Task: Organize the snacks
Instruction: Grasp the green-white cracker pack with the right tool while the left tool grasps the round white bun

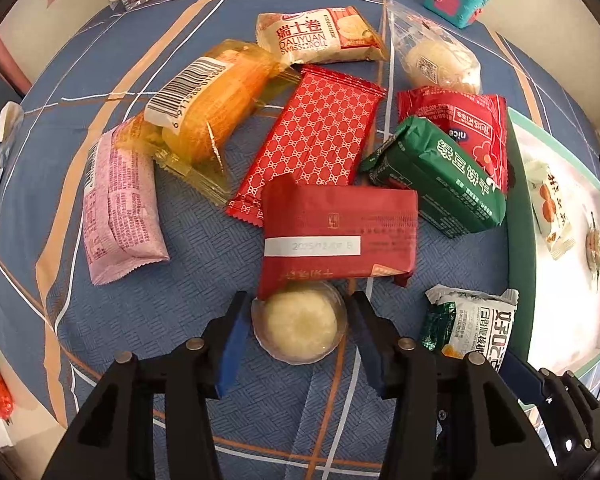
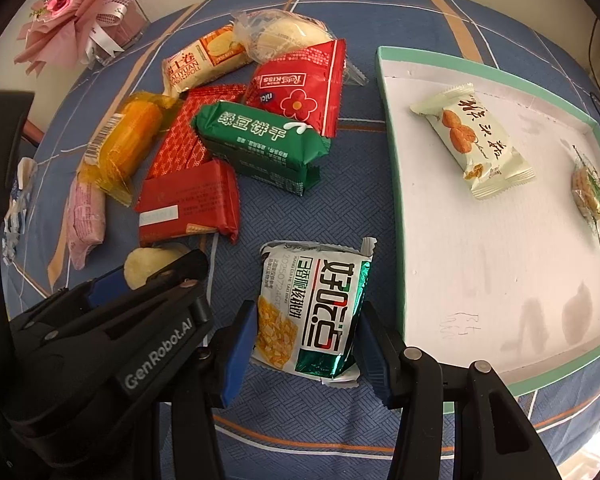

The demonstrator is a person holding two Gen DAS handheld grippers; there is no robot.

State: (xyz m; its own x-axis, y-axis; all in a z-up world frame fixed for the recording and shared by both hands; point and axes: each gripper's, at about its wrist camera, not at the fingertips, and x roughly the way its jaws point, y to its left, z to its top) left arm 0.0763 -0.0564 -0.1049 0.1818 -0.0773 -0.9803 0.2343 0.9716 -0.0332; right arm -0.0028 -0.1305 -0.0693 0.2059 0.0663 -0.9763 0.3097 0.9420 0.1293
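My left gripper points down astride the round pale cake in its clear cup, pads just clear of it; my right gripper pinches the green-and-white snack pack on the blue cloth, beside the white tray already holding two snacks.

Readable stuff only:
- cream-and-red swiss roll pack: "DALIYUAN SWISS ROLL", plus 瑞士卷.
- green pack: 绿豆饼干 in white.
- red flower pack: "Rose KISS" upside down, "nice" near edge, partly cut off.
- plain red pack: white date strip, "2025/12/07" roughly, faint.
- white-and-green pack: big stylised Chinese, date "2025072..." along side, rest too small.
- black hand-held gripper body: "GenRobot.AI".
- orange cake pack: barcode, digits blurry.
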